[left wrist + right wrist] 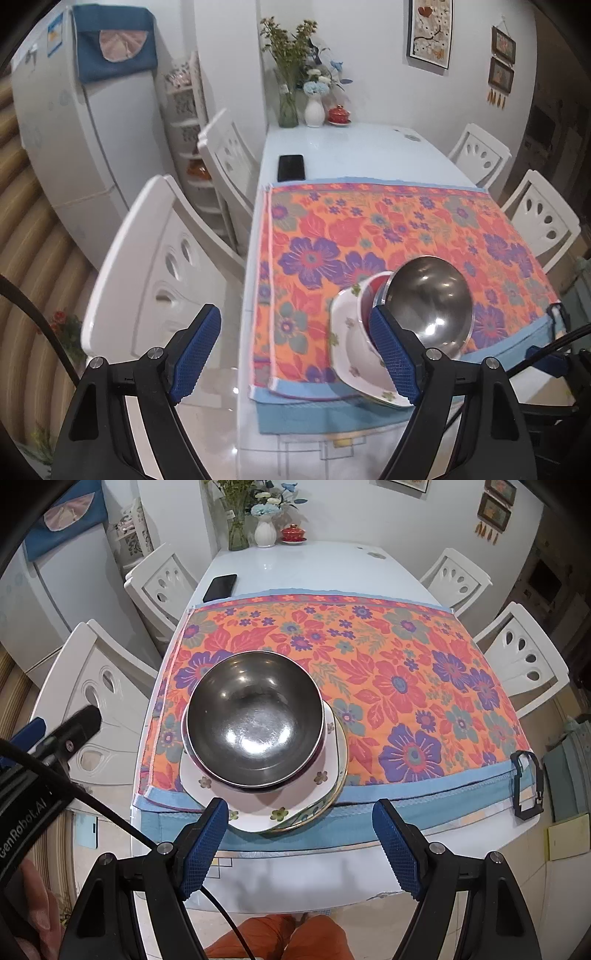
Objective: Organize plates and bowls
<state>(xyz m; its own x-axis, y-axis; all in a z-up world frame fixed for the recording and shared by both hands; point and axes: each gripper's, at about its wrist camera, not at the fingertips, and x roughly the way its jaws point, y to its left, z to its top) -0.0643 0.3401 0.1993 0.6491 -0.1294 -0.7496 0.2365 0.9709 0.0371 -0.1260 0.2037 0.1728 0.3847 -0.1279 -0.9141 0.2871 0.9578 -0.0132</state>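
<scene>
A steel bowl [255, 720] [430, 302] sits on top of a stack near the table's front edge. Under it lies a red-lined bowl [376, 291], then a white square plate with small flowers [255, 808] [351, 343], then a gold-rimmed plate [332, 794]. The stack rests on an orange floral cloth [388, 672] [351, 221]. My right gripper [299, 845] hangs open just in front of the stack, nothing between its blue pads. My left gripper [295, 354] stands open to the left of the stack, over the table's left edge; its right pad [393, 354] overlaps the plate in view.
A black phone [220, 586] [291, 167] lies beyond the cloth at the left. Vases with flowers [264, 531] and a red lidded cup [293, 533] stand at the far end. White chairs [110, 686] flank both sides. A black carabiner [526, 786] hangs at the cloth's right corner.
</scene>
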